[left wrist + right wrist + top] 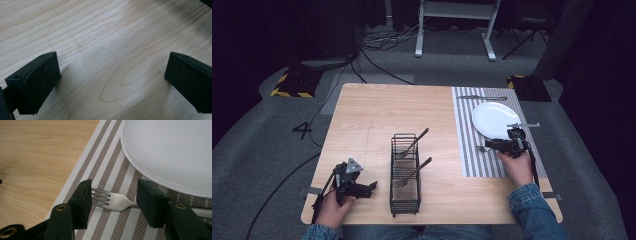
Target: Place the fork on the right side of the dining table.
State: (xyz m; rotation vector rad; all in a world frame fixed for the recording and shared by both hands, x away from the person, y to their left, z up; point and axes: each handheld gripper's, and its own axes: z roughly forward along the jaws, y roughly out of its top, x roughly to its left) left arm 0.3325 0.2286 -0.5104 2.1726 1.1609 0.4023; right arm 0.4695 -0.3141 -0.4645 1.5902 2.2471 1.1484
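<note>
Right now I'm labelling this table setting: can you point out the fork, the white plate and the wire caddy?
fork (117,202): right gripper view, on its head.
white plate (170,150): right gripper view, bare centre.
wire caddy (405,205): high view, near wall.

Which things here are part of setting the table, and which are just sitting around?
Part of the job:
- fork between the right gripper's jaws
- white plate
- striped placemat
- wire caddy with two forks
- knife beyond the plate

Just lying about:
- left gripper, open over bare table
- cables on the floor
</note>
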